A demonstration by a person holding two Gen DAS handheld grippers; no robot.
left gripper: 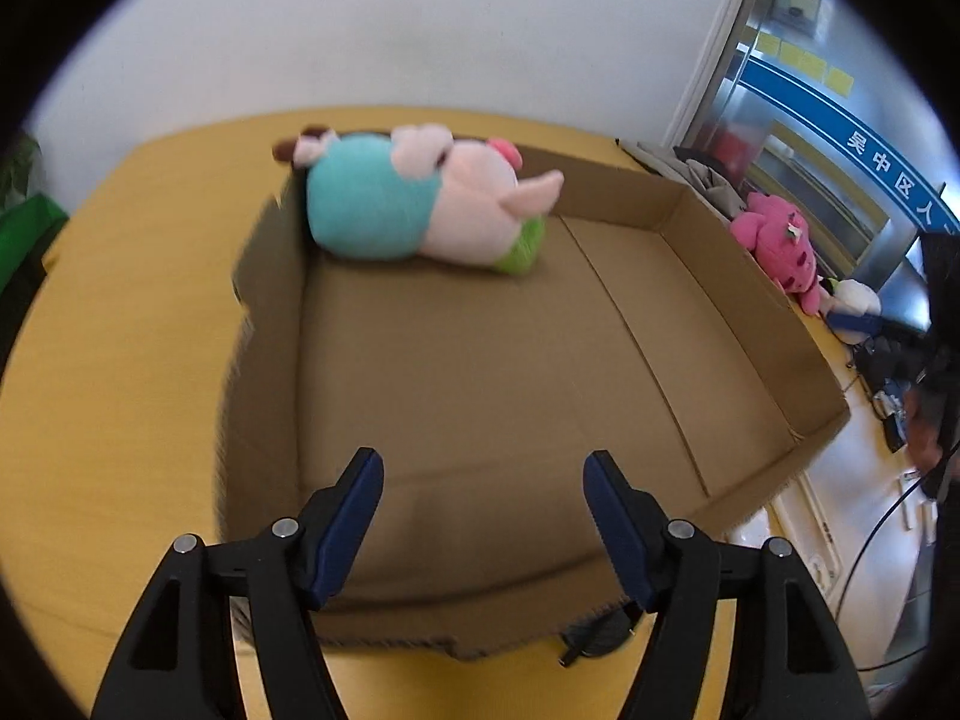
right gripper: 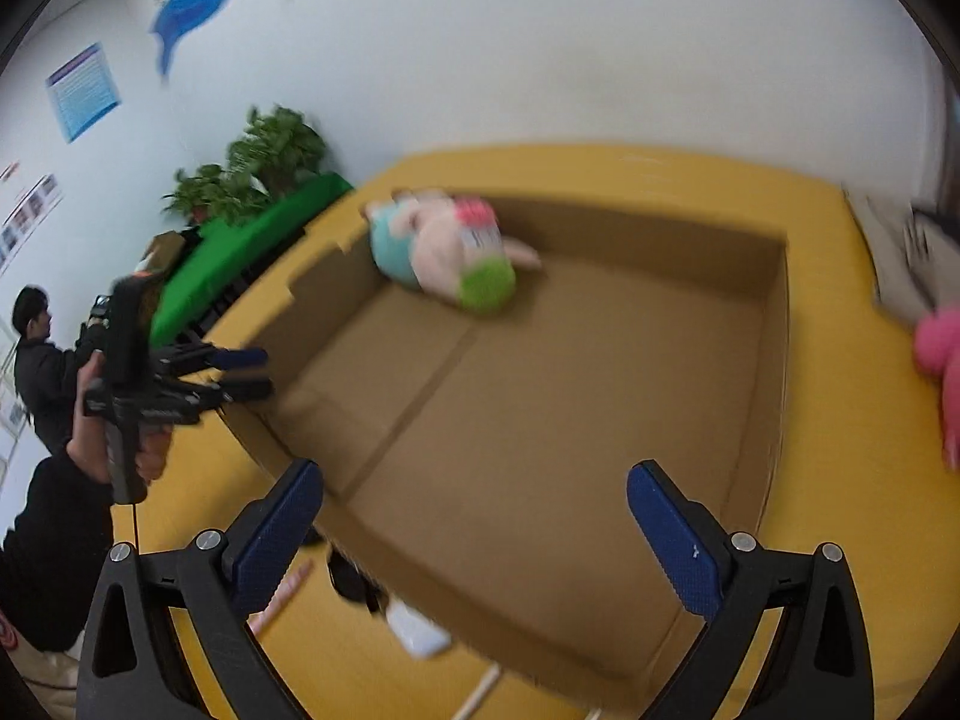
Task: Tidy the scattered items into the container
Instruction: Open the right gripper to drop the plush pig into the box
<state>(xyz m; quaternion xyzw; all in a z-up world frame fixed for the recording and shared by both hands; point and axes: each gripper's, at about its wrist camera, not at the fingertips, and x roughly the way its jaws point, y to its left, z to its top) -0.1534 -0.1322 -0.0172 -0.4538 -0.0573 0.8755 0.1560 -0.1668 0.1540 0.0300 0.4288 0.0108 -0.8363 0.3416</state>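
A shallow cardboard box (left gripper: 756, 300) stands on the yellow table (left gripper: 132, 312). A pink and teal plush toy (left gripper: 420, 198) lies inside it at the far left corner; it also shows in the right wrist view (right gripper: 444, 252). My left gripper (left gripper: 483, 474) is open and empty above the box's near part; it also shows at the left of the right wrist view (right gripper: 255, 372). My right gripper (right gripper: 474, 480) is open and empty above the box (right gripper: 774, 324). A pink plush toy (left gripper: 780, 240) lies on the table outside the box's right wall, seen also in the right wrist view (right gripper: 942, 360).
A white and blue toy (left gripper: 855, 306) lies beyond the pink one. A black item (right gripper: 354, 582), a white item (right gripper: 420, 630) and a pink stick (right gripper: 288, 594) lie by the box's near wall. Green plants (right gripper: 264, 162) and a green board (right gripper: 240, 258) stand left of the table.
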